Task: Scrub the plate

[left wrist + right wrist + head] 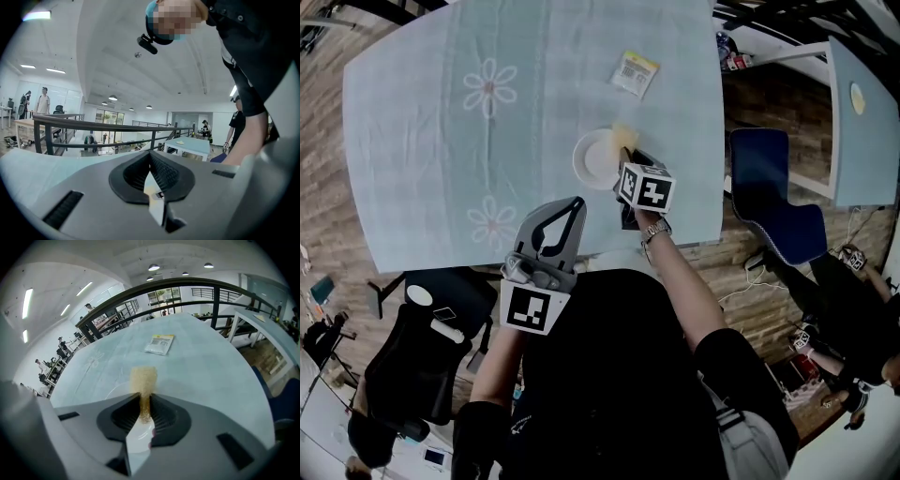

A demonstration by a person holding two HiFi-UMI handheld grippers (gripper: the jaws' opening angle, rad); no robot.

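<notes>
Plate [591, 161] partly hidden behind right claw [144, 404] gripping yellow sponge [143, 378].

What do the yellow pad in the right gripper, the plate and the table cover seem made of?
Yellow pad: likely sponge or scouring fibre, matte, grainy, pinched thin between the jaws.
Plate: white, smooth, ceramic or plastic; can't tell which.
Table cover: probably cloth, pale blue, matte, flower pattern, faint creases.

Left hand-held gripper [150, 157], jaws pressed together (aimed up toward a white ceiling [117, 56]), dark railing [93, 125] behind, pale table [190, 145] beyond.
</notes>
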